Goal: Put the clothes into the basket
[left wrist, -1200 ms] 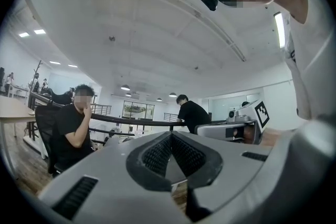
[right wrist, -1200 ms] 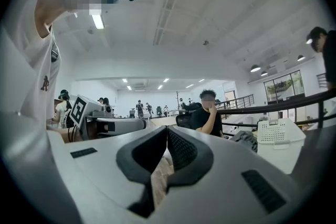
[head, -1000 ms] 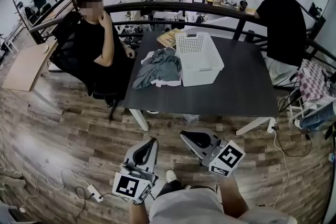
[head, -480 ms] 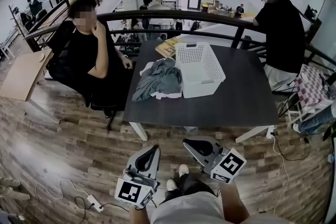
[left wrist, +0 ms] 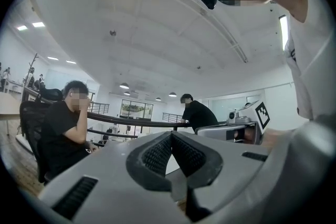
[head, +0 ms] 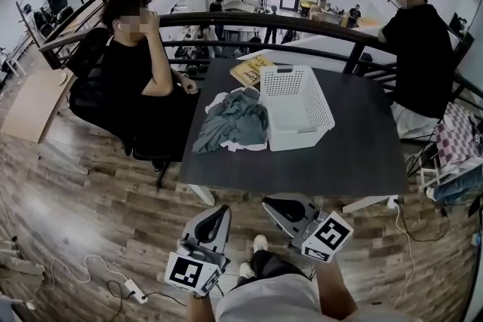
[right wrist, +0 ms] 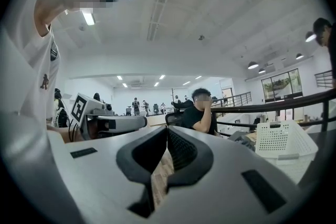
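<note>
A heap of grey and white clothes (head: 232, 123) lies on the dark table (head: 355, 154), touching the left side of a white perforated basket (head: 298, 105). The basket (right wrist: 283, 140) also shows at the right of the right gripper view. Both grippers hang low over the wooden floor, well short of the table's near edge. My left gripper (head: 220, 210) has its jaws pressed together with nothing between them, and my right gripper (head: 266, 201) is shut and empty too. In the left gripper view the tips (left wrist: 171, 135) meet; the same holds in the right gripper view (right wrist: 167, 128).
A person in black (head: 139, 79) sits on a chair at the table's left. Another person in black (head: 423, 56) stands at the railing (head: 226, 17) on the far right. A yellow book (head: 251, 70) lies at the table's far edge. Cables and a power strip (head: 136, 284) lie on the floor at left.
The view has come a little closer to the table and turned slightly. Both grippers stay low and shut, in about the same spots.
</note>
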{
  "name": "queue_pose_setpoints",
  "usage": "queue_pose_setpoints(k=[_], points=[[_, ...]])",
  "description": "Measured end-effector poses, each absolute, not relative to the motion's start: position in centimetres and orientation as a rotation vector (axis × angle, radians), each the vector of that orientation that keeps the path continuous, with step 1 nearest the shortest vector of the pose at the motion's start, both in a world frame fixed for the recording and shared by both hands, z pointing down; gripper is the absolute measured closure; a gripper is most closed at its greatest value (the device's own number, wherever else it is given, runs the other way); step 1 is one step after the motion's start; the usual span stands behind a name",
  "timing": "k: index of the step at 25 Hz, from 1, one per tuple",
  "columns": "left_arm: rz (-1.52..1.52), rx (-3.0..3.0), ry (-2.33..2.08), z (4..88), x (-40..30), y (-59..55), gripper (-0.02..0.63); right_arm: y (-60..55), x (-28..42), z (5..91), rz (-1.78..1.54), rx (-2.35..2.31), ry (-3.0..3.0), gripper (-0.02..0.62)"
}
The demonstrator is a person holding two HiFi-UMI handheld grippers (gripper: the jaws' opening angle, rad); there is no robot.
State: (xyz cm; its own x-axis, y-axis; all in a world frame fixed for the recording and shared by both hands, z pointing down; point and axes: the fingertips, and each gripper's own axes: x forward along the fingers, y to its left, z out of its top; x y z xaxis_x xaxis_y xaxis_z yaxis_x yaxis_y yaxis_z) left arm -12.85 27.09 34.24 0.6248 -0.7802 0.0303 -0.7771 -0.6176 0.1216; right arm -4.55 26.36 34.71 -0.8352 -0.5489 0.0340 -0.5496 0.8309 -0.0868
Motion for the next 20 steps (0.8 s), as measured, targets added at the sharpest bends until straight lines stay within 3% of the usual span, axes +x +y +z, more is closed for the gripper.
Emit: queue_pose_setpoints(k=[20], points=[[0.017, 2.670, -1.421, 34.0, -8.7, 15.6, 0.604, 14.2, -0.6, 35.6, 0.183, 0.783, -3.033, 0.580]])
